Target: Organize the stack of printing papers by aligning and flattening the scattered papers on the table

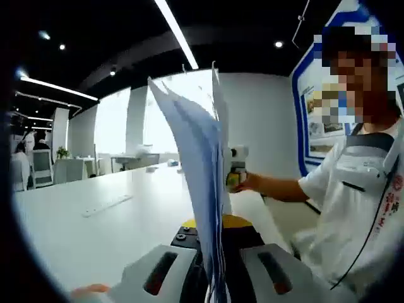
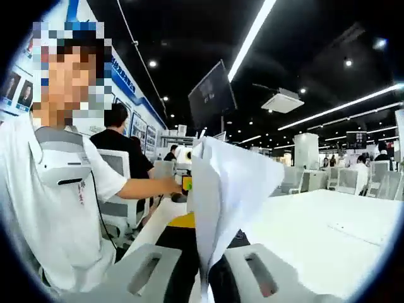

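Left gripper view: my left hand-held gripper [image 1: 214,281] pinches the paper stack [image 1: 199,170] upright, edge-on above the white tabletop [image 1: 76,221], sheet tops fanned. Right gripper view: my right hand-held gripper [image 2: 205,284] clamps the same stack, its corner apparently drooping. Sheets are gathered; squaring and laying flat remain, I judge.

— What do you see past your work?
— A white power strip [image 1: 106,205] lies flat on the surface [image 1: 76,233]. A dark monitor [image 2: 212,95] hangs from the ceiling, and white chairs [image 2: 344,180] stand around far tables.
— Anyone near you?
— A person in a white shirt [image 2: 60,208], one arm stretched forward; a dark-shirted person [image 2: 120,142] sits behind.
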`<state>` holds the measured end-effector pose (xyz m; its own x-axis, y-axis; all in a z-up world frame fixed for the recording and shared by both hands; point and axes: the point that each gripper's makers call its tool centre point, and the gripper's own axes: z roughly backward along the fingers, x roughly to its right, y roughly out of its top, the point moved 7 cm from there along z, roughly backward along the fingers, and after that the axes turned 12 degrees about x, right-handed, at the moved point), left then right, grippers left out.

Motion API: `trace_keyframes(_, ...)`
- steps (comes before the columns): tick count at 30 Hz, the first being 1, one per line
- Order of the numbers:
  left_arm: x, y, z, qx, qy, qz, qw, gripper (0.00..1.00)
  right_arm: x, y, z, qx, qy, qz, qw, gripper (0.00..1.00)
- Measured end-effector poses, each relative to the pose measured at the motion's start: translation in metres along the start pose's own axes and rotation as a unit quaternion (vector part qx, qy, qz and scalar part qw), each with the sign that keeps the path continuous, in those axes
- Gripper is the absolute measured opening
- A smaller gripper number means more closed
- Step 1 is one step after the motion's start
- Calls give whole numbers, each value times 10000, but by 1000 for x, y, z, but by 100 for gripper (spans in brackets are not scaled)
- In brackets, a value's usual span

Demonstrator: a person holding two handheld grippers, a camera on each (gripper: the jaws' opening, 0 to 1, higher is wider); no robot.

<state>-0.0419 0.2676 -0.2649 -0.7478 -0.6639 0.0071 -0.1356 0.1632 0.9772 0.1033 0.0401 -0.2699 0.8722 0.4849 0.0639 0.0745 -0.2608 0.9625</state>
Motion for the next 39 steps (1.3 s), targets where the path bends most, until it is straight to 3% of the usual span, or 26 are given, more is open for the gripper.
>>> trace_keyframes(5, -4, -10, 1, 102, 181, -40, 9998, 8, 8, 12, -3, 66, -162, -194, 9997, 0)
trace_keyframes(6, -5, -15, 3, 36, 276, 10, 9996, 10, 9, 12, -4, 118, -199, -138, 9996, 2)
trace_keyframes(8, -8, -22, 5, 56, 286, 193, 9994, 18, 13, 7, -3, 303, -302, -143, 9990, 17)
trace_keyframes(9, -7, -24, 6, 57, 292, 176, 9994, 18, 14, 0, -1, 263, -331, -225, 9989, 17)
trace_keyframes(12, -6, -28, 9, 100, 331, 48, 9994, 14, 12, -21, 5, 45, -413, -526, 9978, 16)
trace_keyframes(13, -7, -28, 11, 130, 366, 20, 9992, 12, 11, -26, 7, 62, -367, -577, 9976, 12)
trace_keyframes(14, -9, -27, 12, 136, 351, 83, 9993, 7, 10, -27, 8, 48, -324, -590, 9977, 1)
trace_keyframes(15, -9, -27, 12, 138, 346, 138, 9992, 6, 8, -26, 7, 61, -257, -604, 9978, 0)
trace_keyframes(22, -15, -7, 12, 261, 419, -44, 9988, 7, 2, -3, -4, 106, -253, -384, 9989, 0)
trace_keyframes(25, -14, -15, 14, 150, 390, 173, 9990, 10, 5, -12, -1, 42, -505, -399, 9979, 5)
trace_keyframes(27, -14, -25, 15, 41, 398, 218, 9990, 6, -1, -20, -4, 86, -397, -432, 9982, 0)
trace_keyframes(28, -15, -25, 17, 122, 414, 201, 9989, 6, 0, -20, -4, 255, -376, -500, 9977, 0)
trace_keyframes(33, -16, -17, 17, 156, 425, 114, 9989, 6, 0, -9, -10, 111, -267, -308, 9991, 0)
trace_keyframes(36, -15, -8, 15, 242, 421, 94, 9988, 8, 0, -2, -11, 227, -201, -340, 9990, 0)
trace_keyframes(38, -15, -17, 16, 266, 440, 275, 9983, 13, 5, -7, -6, 315, -214, -439, 9983, 2)
trace_keyframes(39, -16, -22, 17, 260, 442, 364, 9980, 12, 9, -15, -3, 302, -400, -517, 9974, 4)
